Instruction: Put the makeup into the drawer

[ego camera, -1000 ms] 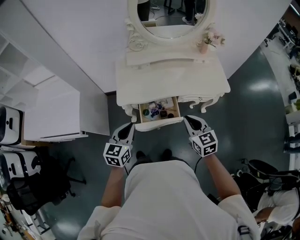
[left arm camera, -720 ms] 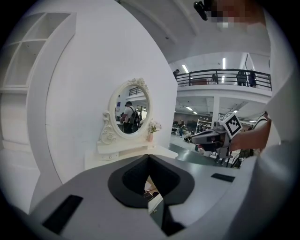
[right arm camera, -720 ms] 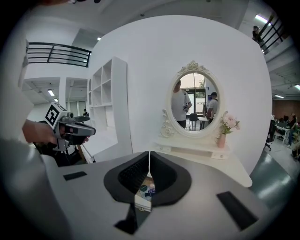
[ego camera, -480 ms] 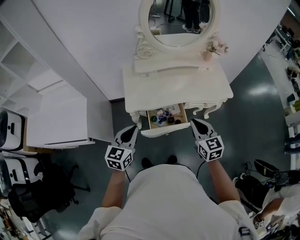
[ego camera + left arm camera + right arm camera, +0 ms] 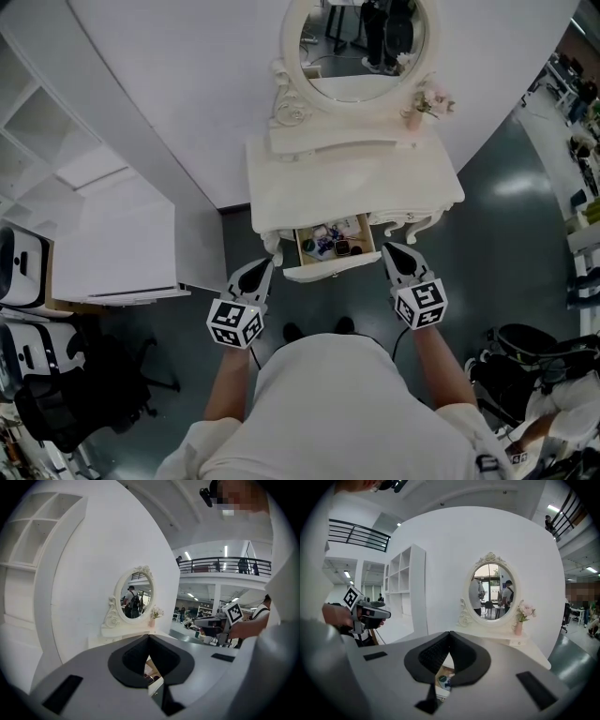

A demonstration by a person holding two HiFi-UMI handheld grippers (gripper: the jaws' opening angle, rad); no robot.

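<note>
Your left claw (image 5: 263,269) and right claw (image 5: 391,250) are both closed on nothing, flanking the open drawer (image 5: 319,273). The makeup (image 5: 333,242) lies inside that drawer of the white dressing table (image 5: 356,187).

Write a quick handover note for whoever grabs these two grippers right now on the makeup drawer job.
Left gripper: shut, empty, just left of the drawer front.
Right gripper: shut, empty, just right of it.
Drawer: pulled open, makeup lying inside.
Dressing table: no makeup visible on top, only a flower vase.
Done: makeup looks stowed.
Left: probably pushing the drawer shut.
</note>
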